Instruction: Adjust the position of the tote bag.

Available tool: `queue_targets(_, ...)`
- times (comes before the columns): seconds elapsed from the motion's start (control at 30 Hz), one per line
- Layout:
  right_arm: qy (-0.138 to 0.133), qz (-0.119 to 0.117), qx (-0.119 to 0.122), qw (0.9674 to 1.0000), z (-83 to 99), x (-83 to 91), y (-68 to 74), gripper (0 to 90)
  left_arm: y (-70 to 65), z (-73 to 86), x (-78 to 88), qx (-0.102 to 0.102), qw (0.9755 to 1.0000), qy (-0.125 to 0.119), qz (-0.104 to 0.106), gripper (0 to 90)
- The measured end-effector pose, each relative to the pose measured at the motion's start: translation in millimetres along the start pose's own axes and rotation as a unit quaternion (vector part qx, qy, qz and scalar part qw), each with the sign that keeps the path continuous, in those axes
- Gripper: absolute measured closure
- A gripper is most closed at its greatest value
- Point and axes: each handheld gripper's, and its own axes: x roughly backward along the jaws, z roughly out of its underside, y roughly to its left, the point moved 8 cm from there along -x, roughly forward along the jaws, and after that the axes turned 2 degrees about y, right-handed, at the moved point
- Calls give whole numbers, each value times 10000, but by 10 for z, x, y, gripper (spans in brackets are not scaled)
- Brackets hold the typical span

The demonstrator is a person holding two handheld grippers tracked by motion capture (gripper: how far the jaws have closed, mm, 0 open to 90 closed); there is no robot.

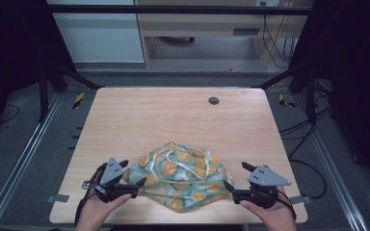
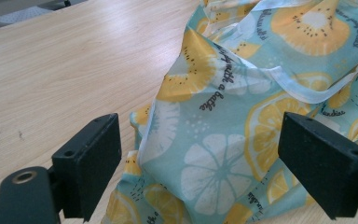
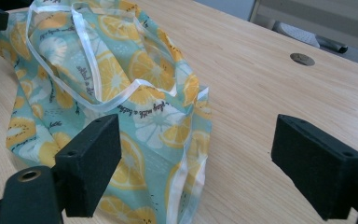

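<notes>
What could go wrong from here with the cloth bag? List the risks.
1. Both grippers, left and right, stand open beside the bag, so nothing holds it; it may slump further out of shape.
2. The white handles lie loose on top; a jaw could snag one on the next grab.
3. The bag sits near the table's near edge; a careless nudge might push it off.

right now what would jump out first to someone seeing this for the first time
The eye goes first to the crumpled teal cloth bag printed with yellow citrus slices and edged with white straps, lying near the front edge of the pale wooden table. Flanking it are the left gripper and the right gripper, each hand-held with its jaws open. A small dark round disc sits toward the table's far side.
</notes>
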Motion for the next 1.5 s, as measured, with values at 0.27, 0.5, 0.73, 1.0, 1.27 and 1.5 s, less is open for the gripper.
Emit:
queue_targets(0.27, 4, 246, -135, 9996, -36, 6, -45, 277, 8, -129, 104, -146, 9997, -99, -153, 138)
queue_targets(0.5, 86, 218, -51, 9997, -288, -32, -85, 399, 46, -489, 204, -166, 9993, -287, -162, 141)
queue_targets(0.73, 196, -43, 363, 9991, -585, -266, -16, 580, 30, -694, 29, -441, 9990, 13, -105, 171)
queue_targets(1.0, 346, -406, 392, 9978, -803, -714, 24, 610, 54, -663, -236, -346, 9992, 198, -42, 221)
queue_targets(1.27, 924, -761, 485, 9916, -678, -1168, 151, 605, 42, -515, -292, -509, 9980, 374, -37, 375)
queue_targets(1.5, 1238, -853, 499, 9874, -586, -1260, 142, 900, 16, -535, -309, -480, 9983, 334, 38, 417)
